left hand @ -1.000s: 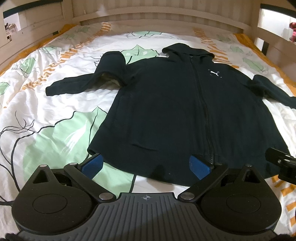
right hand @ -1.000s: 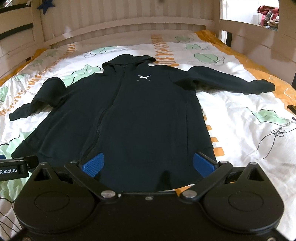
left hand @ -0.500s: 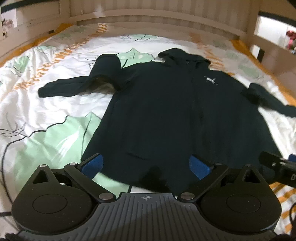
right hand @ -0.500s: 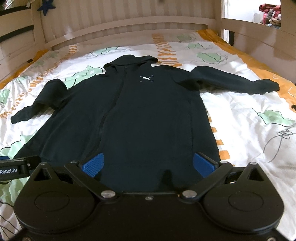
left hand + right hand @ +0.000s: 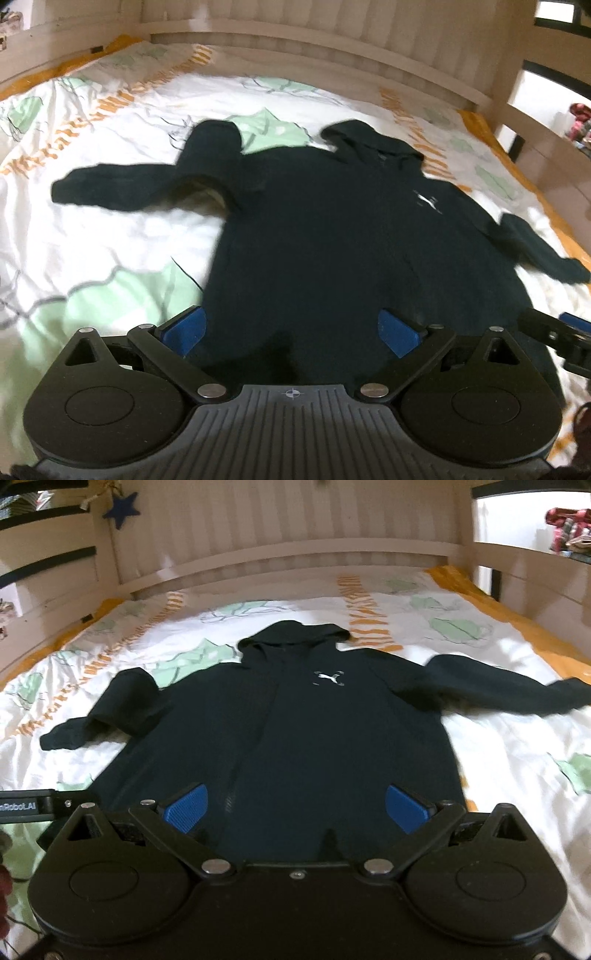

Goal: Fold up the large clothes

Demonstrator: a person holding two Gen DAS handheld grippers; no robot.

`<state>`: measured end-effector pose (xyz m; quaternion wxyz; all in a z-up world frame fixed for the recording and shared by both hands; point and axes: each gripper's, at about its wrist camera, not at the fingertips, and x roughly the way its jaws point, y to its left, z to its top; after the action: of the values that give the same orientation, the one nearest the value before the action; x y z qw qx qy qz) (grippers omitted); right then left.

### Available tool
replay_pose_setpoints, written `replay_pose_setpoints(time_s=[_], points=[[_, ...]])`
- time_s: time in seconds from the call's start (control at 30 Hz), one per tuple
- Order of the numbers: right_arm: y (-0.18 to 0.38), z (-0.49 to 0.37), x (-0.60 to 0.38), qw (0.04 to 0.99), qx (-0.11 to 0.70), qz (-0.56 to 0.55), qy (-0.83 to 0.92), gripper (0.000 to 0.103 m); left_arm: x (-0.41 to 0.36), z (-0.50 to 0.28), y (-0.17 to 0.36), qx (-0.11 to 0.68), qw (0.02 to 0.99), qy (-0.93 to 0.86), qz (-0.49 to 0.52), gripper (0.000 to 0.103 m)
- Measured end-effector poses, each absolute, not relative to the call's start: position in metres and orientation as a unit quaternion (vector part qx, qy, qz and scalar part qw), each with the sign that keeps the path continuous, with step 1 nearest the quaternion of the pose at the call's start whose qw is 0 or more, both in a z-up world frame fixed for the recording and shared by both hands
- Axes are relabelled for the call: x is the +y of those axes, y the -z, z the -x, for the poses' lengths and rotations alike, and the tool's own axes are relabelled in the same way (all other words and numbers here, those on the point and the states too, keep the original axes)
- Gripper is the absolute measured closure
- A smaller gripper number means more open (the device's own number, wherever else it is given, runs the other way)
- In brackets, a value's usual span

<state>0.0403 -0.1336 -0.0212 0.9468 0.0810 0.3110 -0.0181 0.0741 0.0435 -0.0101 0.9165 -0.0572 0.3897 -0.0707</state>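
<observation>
Hoodie is lying flat, unfolded, on the bed; left tool and right tool, both spread and empty, are hovering over its hem, likely needing to grip there next.

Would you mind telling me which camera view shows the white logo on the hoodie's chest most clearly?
The right wrist view shows it best: the logo sits near the middle of the frame, sharp enough to make out its shape against the black hoodie. In the left wrist view the logo lies off to the right, slanted and smeared by blur.
</observation>
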Motion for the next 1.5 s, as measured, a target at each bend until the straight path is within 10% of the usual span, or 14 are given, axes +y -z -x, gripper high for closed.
replay_pose_setpoints(time_s=[1.2, 1.33, 1.5], points=[[0.063, -0.174, -0.099, 0.918, 0.391, -0.044, -0.054, 0.001, 0.250, -0.283, 0.069, 0.411, 0.867, -0.159, 0.233, 0.003], [0.067, -0.180, -0.094, 0.916, 0.394, -0.041, -0.061, 0.001, 0.257, -0.283, 0.068, 0.379, 0.876, -0.164, 0.251, 0.077], [0.072, -0.196, -0.082, 0.913, 0.398, -0.040, -0.074, 0.001, 0.253, -0.279, 0.043, 0.323, 0.898, -0.145, 0.261, 0.086]])
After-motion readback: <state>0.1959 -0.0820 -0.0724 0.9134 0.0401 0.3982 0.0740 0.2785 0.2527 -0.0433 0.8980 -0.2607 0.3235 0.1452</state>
